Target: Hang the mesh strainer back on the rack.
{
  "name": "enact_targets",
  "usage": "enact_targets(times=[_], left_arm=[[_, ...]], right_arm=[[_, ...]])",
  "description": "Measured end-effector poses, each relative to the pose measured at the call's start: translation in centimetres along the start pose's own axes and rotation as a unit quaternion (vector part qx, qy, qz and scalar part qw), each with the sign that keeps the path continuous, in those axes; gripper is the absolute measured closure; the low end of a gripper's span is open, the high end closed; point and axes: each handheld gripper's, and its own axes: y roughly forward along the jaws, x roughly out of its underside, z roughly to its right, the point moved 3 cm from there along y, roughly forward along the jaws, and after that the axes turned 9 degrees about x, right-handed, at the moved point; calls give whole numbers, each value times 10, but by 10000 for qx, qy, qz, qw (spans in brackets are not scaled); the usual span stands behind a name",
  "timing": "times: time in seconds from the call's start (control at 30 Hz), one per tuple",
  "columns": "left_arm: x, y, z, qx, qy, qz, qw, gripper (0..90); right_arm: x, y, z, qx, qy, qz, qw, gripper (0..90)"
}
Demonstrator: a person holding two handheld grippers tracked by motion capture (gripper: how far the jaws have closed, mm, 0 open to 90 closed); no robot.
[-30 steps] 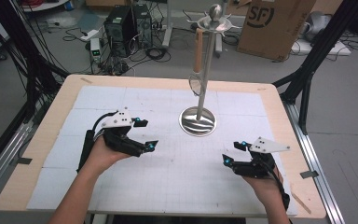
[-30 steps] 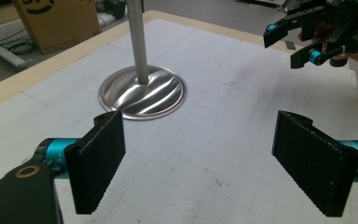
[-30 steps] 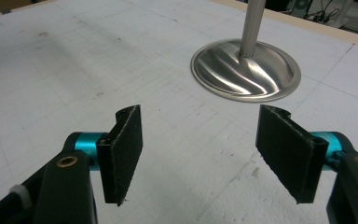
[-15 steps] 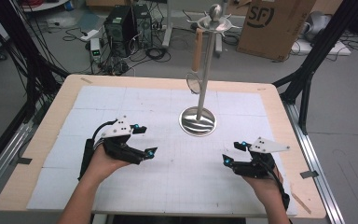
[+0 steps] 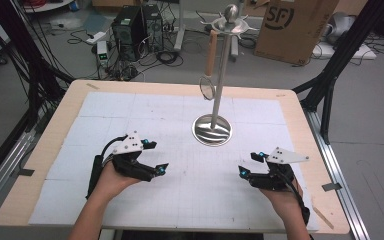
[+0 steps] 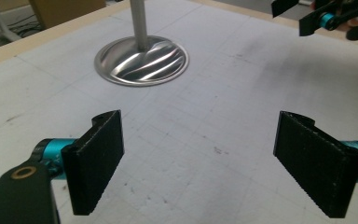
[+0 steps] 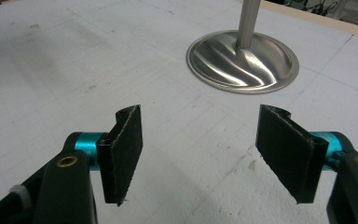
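Note:
A metal stand rises from a round shiny base (image 5: 212, 131) on the white gridded mat (image 5: 130, 115); its pole (image 5: 221, 75) ends in a hooked top. From that top hangs a utensil with a wooden handle (image 5: 210, 52) and a round ring at its lower end. My left gripper (image 5: 156, 156) sits low over the mat, left of and nearer than the base, open and holding nothing. My right gripper (image 5: 247, 164) rests to the right of the base, also open and holding nothing. The base (image 6: 142, 60) lies ahead of the open left gripper (image 6: 200, 163), and the base (image 7: 242, 60) ahead of the open right gripper (image 7: 200, 158).
The mat covers a table with a wooden rim (image 5: 40, 150). Black frame legs (image 5: 330, 85) stand at the right side, cables and a computer tower (image 5: 130, 25) on the floor behind, and a cardboard box (image 5: 292, 25) at the back right. The other hand's gripper (image 6: 326, 18) appears far off.
My left gripper has sunk toward the mat and drifted slightly nearer and to the right. The right gripper has kept still.

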Motion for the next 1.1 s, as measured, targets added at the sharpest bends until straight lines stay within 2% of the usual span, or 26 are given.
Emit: enact_targets(times=[0.23,0.47,0.77,0.93,1.1], left_arm=[[6,3,0,26,-29,-163,9999,159],[5,2,-2,-60,-58,-68,9999,158],[5,-3,-1,-136,-43,-49,9999,158],[9,-7,-1,-177,-125,58,9997,158],[11,-10,-4,-221,-160,62,9996,159]], right_arm=[[1,0,3,65,2,-23,10000,308],[2,1,2,20,59,-46,10000,301],[1,2,-1,-28,-11,-33,10000,300],[0,4,-2,-40,-22,-20,10000,299],[-1,7,-4,-85,-19,-58,9999,300]])
